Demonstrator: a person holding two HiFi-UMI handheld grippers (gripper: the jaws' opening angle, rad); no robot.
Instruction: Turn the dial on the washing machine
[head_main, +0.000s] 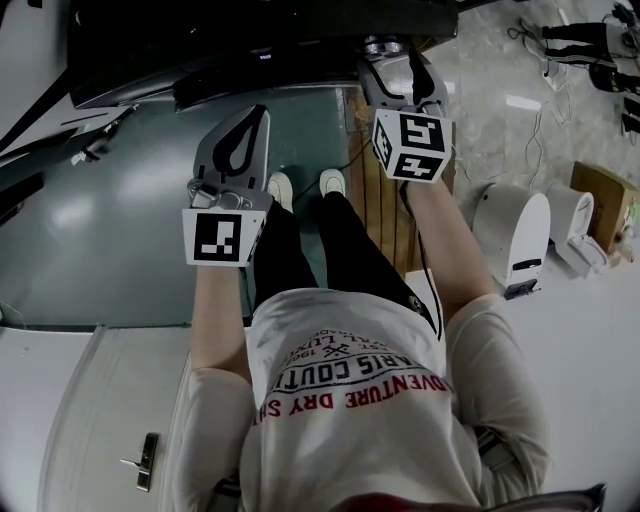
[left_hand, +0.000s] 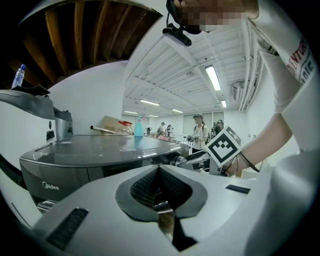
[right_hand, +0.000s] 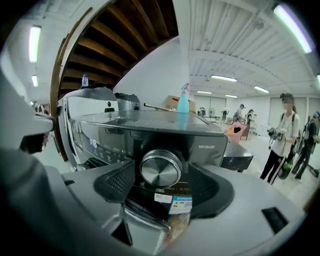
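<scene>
The washing machine (right_hand: 150, 127) is dark grey with a glossy control panel, and its top edge (head_main: 250, 45) runs across the head view. Its round silver dial (right_hand: 160, 169) sticks out of the panel, also visible as the dial (head_main: 383, 46) under the machine's edge. My right gripper (right_hand: 161, 180) is open around the dial, one pad on each side with a narrow gap to the knob. My left gripper (head_main: 260, 115) hangs in front of the machine, left of the dial, shut with nothing in it. In the left gripper view its fingertips (left_hand: 159, 172) meet.
A blue spray bottle (right_hand: 183, 102) stands on the machine's lid. A wooden slatted panel (head_main: 385, 200) lies below the right arm. White appliances (head_main: 520, 235) and a cardboard box (head_main: 600, 200) stand to the right. A white door with a handle (head_main: 145, 460) is at lower left. People (right_hand: 282, 135) stand far off.
</scene>
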